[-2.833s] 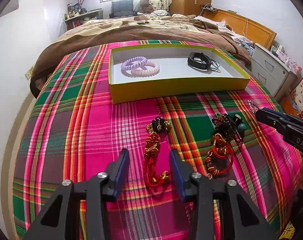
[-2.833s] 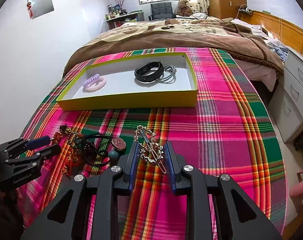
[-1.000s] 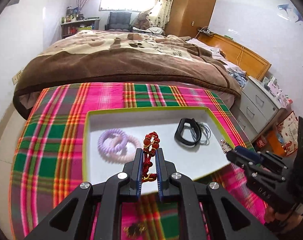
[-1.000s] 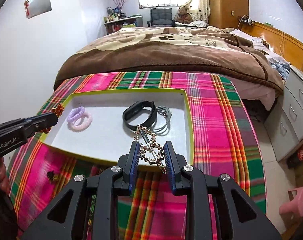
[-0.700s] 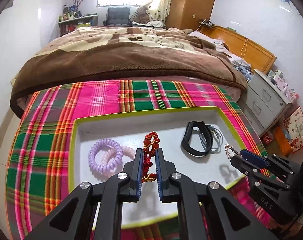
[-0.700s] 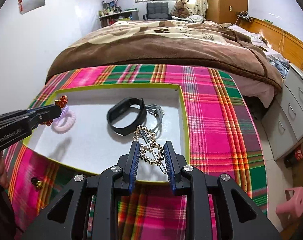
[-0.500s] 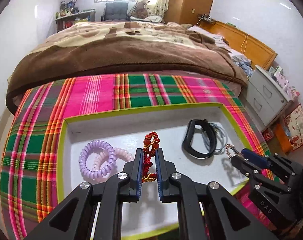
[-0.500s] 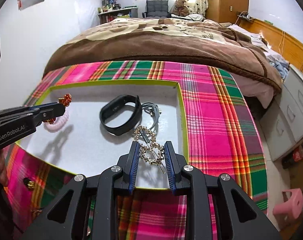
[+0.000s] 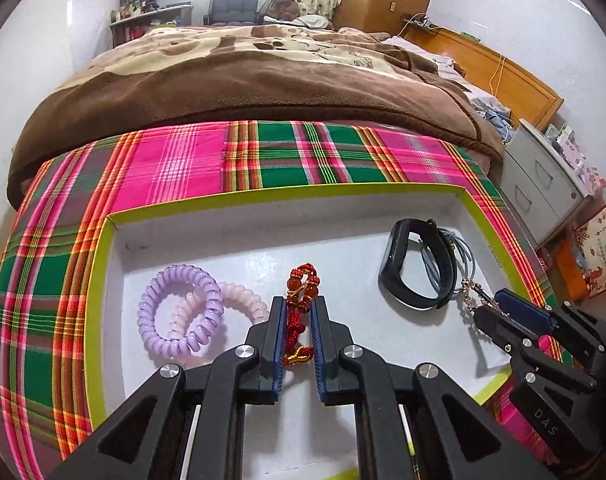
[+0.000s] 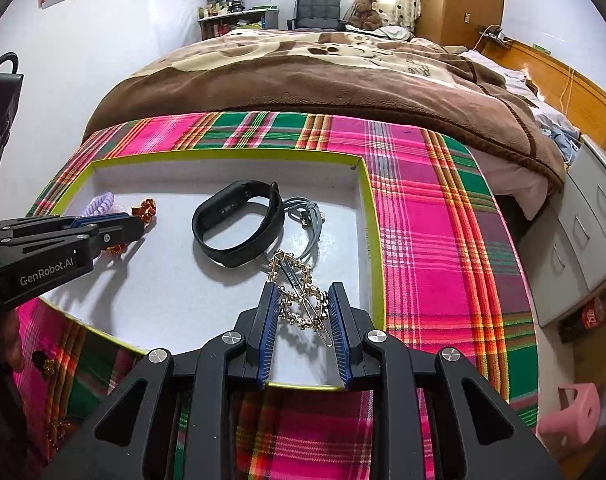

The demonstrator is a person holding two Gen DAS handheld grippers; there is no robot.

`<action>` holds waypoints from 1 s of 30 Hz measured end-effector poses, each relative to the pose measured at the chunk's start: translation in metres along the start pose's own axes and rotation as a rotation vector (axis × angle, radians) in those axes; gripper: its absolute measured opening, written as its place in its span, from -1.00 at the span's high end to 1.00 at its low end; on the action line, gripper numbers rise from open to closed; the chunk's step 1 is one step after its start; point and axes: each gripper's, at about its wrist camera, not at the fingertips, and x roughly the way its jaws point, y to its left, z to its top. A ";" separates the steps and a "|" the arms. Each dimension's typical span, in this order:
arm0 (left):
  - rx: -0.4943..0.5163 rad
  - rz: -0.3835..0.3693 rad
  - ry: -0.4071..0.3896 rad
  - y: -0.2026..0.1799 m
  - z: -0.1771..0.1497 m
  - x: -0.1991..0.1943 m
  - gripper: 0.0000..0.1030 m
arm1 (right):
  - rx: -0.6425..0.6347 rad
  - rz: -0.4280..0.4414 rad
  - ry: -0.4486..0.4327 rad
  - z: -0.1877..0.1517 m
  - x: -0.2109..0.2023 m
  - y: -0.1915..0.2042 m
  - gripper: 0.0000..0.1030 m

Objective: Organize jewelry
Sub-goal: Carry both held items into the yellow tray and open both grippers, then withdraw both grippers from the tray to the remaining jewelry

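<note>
Two claws over the yellow-rimmed tray (image 9: 103, 264), and we see the left claw (image 9: 296, 322) clamped on a red beaded bracelet (image 9: 301, 284) beside the purple coil ties (image 9: 181, 312), the right claw (image 10: 303, 312) clamped on a gold chain clip (image 10: 299, 296) near the black band (image 10: 239, 224).

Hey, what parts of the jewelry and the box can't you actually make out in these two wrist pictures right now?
- Red beaded bracelet, left wrist view: lower part hidden between the left gripper fingers.
- Pink hair tie, left wrist view: partly covered by the purple hair tie.
- Gold hair clip, right wrist view: printed lettering too small to read.
- Box, both views: near rim hidden by gripper bodies.
</note>
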 end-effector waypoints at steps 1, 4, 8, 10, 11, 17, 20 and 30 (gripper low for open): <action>0.008 0.009 -0.002 -0.002 -0.001 0.000 0.76 | 0.000 -0.001 -0.001 0.000 0.000 0.000 0.49; 0.002 0.002 -0.001 -0.003 -0.001 0.000 0.76 | -0.004 -0.001 0.000 0.000 0.001 0.001 0.49; -0.008 -0.006 0.001 0.000 -0.001 0.000 0.76 | -0.004 0.000 0.000 0.000 0.001 0.001 0.49; -0.005 -0.005 0.001 0.000 -0.001 -0.001 0.76 | -0.004 0.000 0.000 0.000 0.001 0.001 0.49; -0.003 -0.004 0.001 -0.001 -0.002 -0.001 0.76 | -0.004 0.001 0.001 0.000 0.001 0.001 0.49; -0.007 -0.006 0.000 0.000 -0.002 -0.003 0.74 | -0.003 0.010 0.004 0.000 0.002 0.002 0.49; -0.006 -0.030 -0.012 0.000 -0.004 -0.009 0.69 | -0.001 0.006 0.002 0.000 0.002 0.001 0.48; -0.015 -0.042 -0.065 0.001 -0.012 -0.040 0.42 | 0.028 0.025 -0.016 -0.006 -0.010 -0.001 0.25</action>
